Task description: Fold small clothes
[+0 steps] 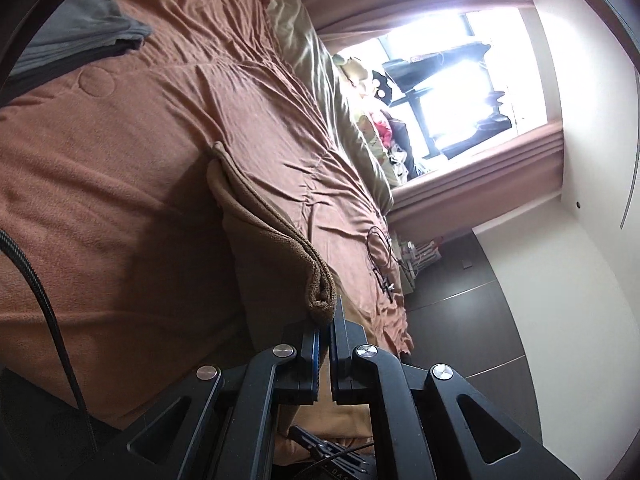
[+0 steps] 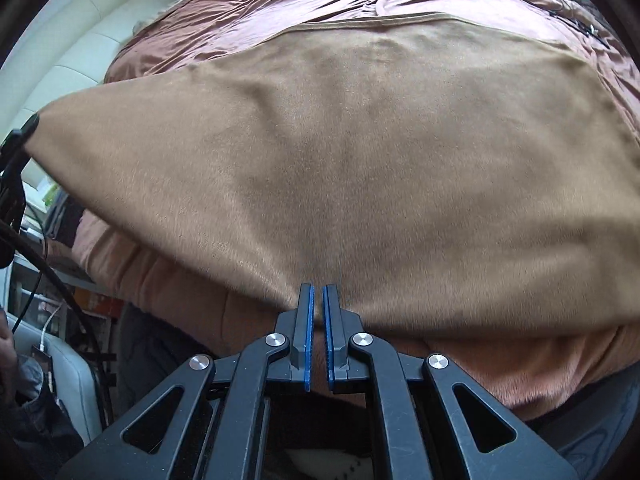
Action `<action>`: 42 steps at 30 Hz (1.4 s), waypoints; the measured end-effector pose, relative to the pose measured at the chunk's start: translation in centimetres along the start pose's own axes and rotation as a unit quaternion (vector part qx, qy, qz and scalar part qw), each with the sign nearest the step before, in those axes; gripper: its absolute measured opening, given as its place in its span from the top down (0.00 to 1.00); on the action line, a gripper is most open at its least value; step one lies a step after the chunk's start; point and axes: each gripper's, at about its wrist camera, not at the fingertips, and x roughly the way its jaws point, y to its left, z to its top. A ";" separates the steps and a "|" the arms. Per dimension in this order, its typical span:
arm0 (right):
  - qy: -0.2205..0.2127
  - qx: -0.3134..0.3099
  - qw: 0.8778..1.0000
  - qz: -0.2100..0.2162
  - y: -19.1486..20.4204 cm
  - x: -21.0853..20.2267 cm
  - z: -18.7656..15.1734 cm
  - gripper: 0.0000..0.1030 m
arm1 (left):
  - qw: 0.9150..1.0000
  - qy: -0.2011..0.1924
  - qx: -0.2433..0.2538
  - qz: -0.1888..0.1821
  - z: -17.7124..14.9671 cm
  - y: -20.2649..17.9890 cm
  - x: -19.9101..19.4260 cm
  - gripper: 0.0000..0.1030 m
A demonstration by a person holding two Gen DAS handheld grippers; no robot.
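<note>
- Left wrist view: your left claw [image 1: 325, 316] is closed tight on a bunched corner of the tan fleece cloth [image 1: 276, 240], held off the bed [image 1: 120, 168].
- Right wrist view: your right claw [image 2: 318, 300] is clamped on the near edge of the same cloth [image 2: 340, 152], which is spread wide and taut over the rust-coloured bed cover [image 2: 280, 4].
- Grey folded garments [image 1: 80, 36] lie farther along the bed.

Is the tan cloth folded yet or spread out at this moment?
Spread, not folded. The tan cloth stretches as one broad sheet over the bed, an edge pinched in the right hand-held gripper; no doubled layer shows in that view.
</note>
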 end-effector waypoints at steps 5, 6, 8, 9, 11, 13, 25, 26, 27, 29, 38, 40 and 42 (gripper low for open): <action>-0.033 0.014 0.999 0.030 -2.2 -3.7 -0.4 0.98 | 0.999 0.008 0.033 -0.007 0.0 -3.8 1.4 0.97; -0.041 0.014 0.999 0.032 -2.7 -4.5 -0.5 0.98 | 0.999 0.010 0.041 -0.008 0.0 -4.7 1.7 0.97; -0.059 0.017 0.998 0.032 -3.7 -6.3 -0.8 0.98 | 0.998 0.014 0.055 -0.012 -0.1 -6.3 2.5 0.97; -0.068 0.019 0.997 0.032 -4.3 -7.0 -0.9 0.98 | 0.998 0.017 0.062 -0.013 -0.2 -7.2 2.9 0.97; -0.084 0.024 0.996 0.031 -5.4 -8.5 -1.2 0.97 | 0.997 0.022 0.076 -0.016 -0.4 -8.9 3.9 0.97; -0.098 0.032 0.994 0.031 -6.5 -9.9 -1.5 0.82 | 0.995 0.030 0.090 -0.019 -0.6 -10.3 4.9 0.97; -0.161 0.080 0.983 0.037 -13.5 -15.6 -4.7 0.37 | 0.984 0.097 0.151 -0.023 -5.3 -16.3 11.9 0.97; -0.161 0.085 0.983 0.038 -13.9 -15.8 -4.6 0.37 | 0.983 0.104 0.153 -0.022 -5.9 -16.5 12.6 0.97; -0.163 0.089 0.982 0.038 -14.6 -16.0 -4.8 0.37 | 0.982 0.110 0.154 -0.021 -6.4 -16.6 13.3 0.97; -0.166 0.095 0.981 0.040 -15.6 -16.5 -5.1 0.37 | 0.980 0.122 0.155 -0.019 -7.3 -16.8 14.4 0.97; -0.165 0.135 0.976 0.045 -20.1 -17.9 -7.1 0.37 | 0.971 0.179 0.158 0.000 -12.5 -17.5 21.0 0.97; -0.163 0.142 0.975 0.046 -20.8 -18.1 -7.4 0.37 | 0.969 0.191 0.158 0.004 -13.6 -17.5 22.2 0.97; -0.161 0.146 0.975 0.048 -21.5 -18.2 -7.6 0.37 | 0.966 0.202 0.158 0.008 -14.6 -17.4 23.4 0.97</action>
